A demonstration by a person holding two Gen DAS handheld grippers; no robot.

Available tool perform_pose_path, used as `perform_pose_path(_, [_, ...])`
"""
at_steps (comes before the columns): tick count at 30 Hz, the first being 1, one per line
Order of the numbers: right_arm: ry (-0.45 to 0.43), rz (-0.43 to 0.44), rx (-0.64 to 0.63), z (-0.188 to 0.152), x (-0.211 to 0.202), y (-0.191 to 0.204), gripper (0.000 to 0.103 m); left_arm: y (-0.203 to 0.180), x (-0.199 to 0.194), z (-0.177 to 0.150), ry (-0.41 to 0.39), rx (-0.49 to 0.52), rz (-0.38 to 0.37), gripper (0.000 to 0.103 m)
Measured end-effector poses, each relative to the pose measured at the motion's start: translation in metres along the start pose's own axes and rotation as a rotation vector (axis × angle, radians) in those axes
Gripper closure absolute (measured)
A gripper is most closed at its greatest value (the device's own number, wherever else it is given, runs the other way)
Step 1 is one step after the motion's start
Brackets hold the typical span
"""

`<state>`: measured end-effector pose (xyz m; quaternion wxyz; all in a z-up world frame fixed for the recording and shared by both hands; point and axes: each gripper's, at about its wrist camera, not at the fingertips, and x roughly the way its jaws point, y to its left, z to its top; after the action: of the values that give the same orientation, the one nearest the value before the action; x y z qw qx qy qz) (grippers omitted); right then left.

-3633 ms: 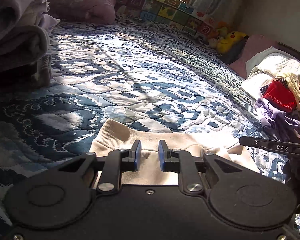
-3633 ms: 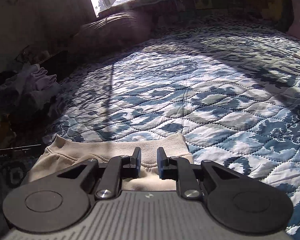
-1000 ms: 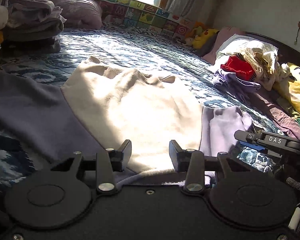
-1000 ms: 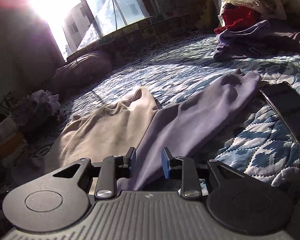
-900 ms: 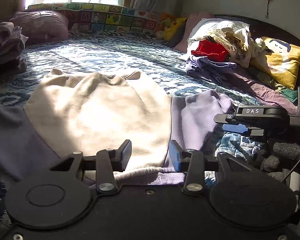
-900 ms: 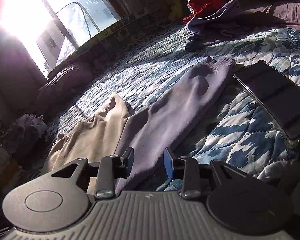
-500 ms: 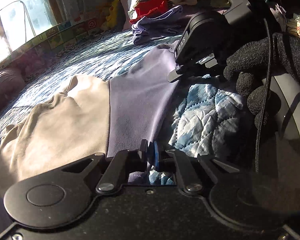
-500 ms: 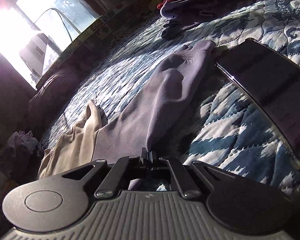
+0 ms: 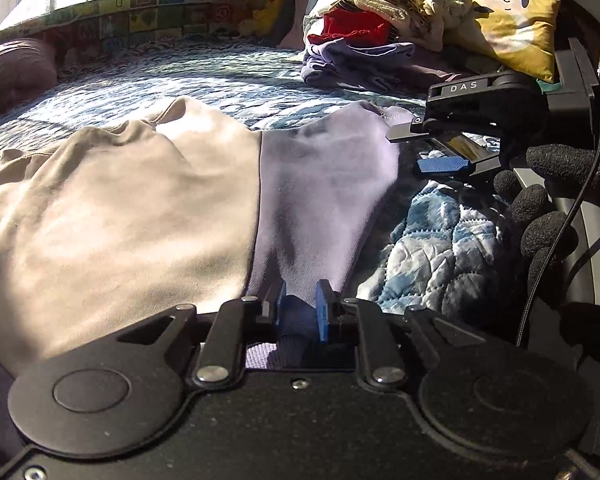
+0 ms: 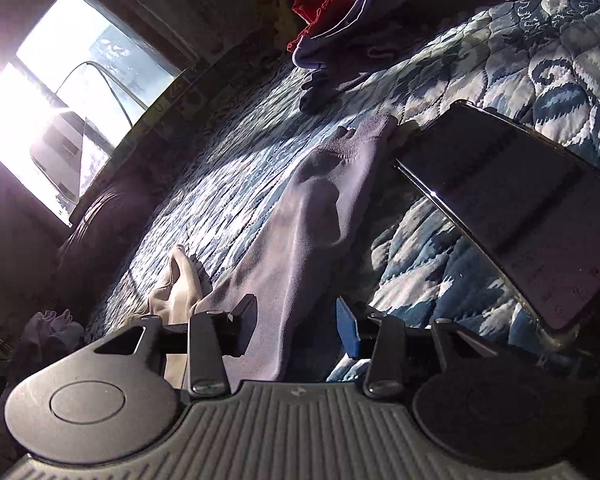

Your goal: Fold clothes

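A beige sweatshirt with purple sleeves lies spread flat on the blue patterned quilt. Its right sleeve runs away from me toward the cuff. My left gripper sits at the near end of that sleeve, slightly open, with purple fabric still between its blue pads. My right gripper is wide open low over the same sleeve, which lies loose between its fingers. In the left wrist view the right gripper hovers beside the cuff, held by a black-gloved hand.
A dark phone lies on the quilt just right of the sleeve. A heap of unfolded clothes and a yellow pillow sit at the far right. A purple pillow lies far left under the window.
Half a second ago both grippers were pinched shut on the purple sleeve. Now the right one has opened wide and the left one has parted a little. The sleeve lies on the quilt.
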<state>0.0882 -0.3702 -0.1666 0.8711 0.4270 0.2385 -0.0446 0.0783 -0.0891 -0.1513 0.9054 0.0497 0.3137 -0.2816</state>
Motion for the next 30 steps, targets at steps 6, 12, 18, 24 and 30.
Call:
perform_pose_path(6, [-0.054, 0.011, 0.169, 0.017, 0.022, -0.018, 0.057, 0.0, -0.003, 0.0, -0.001, -0.039, -0.02, 0.089])
perform_pose_path(12, [-0.08, -0.081, 0.142, 0.027, 0.047, -0.024, 0.101, 0.003, -0.004, -0.003, -0.004, -0.05, -0.037, 0.089])
perform_pose_path(18, [-0.096, -0.05, 0.151, 0.034, 0.048, -0.029, 0.095, 0.006, -0.004, -0.003, -0.004, -0.058, -0.044, 0.089])
perform_pose_path(24, [-0.114, -0.039, 0.115, 0.04, 0.044, -0.031, 0.097, 0.007, -0.003, -0.003, -0.003, -0.067, -0.051, 0.088])
perform_pose_path(30, [-0.088, -0.011, 0.135, 0.019, 0.009, -0.037, 0.082, 0.009, -0.002, -0.002, 0.002, -0.08, -0.058, 0.088])
